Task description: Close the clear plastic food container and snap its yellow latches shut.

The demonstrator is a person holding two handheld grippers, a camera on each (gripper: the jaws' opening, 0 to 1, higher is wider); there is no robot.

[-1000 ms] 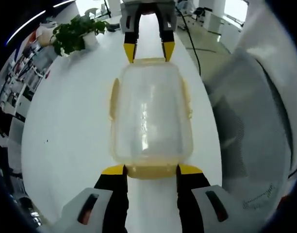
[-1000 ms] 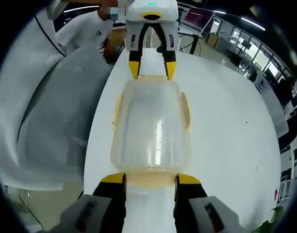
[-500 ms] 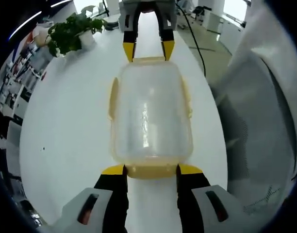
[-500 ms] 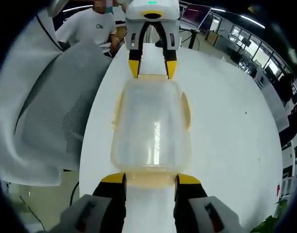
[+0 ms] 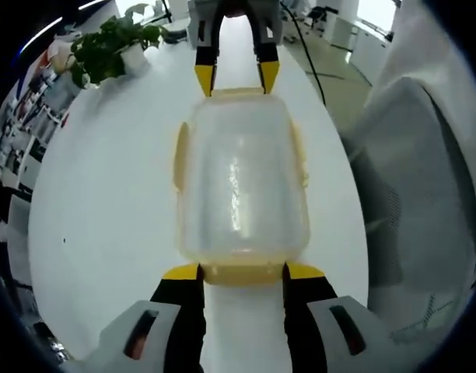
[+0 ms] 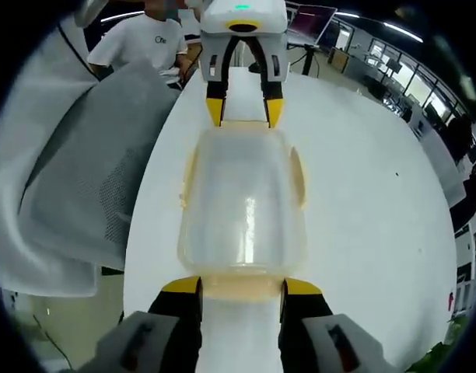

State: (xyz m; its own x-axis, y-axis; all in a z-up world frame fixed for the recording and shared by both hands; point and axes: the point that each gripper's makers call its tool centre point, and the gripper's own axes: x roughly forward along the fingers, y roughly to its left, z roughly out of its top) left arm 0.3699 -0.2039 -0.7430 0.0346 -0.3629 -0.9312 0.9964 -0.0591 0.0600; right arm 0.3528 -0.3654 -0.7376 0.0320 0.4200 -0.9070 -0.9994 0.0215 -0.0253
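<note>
I have the clear container (image 5: 242, 183) between both tongs on the white surface (image 5: 106, 202). Left tongs (image 5: 242, 271) and right tongs (image 6: 242, 286) spread astride its end latches. It looks light, slippery, flexible; I'd press the latches.

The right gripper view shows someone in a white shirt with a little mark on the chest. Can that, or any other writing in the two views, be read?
Mark on the white shirt: a small dark logo, too blurred to read.
Clear container: no label or print to be seen.
Screens at the back of the room: too small to read.
Nothing is legible in either view.
</note>
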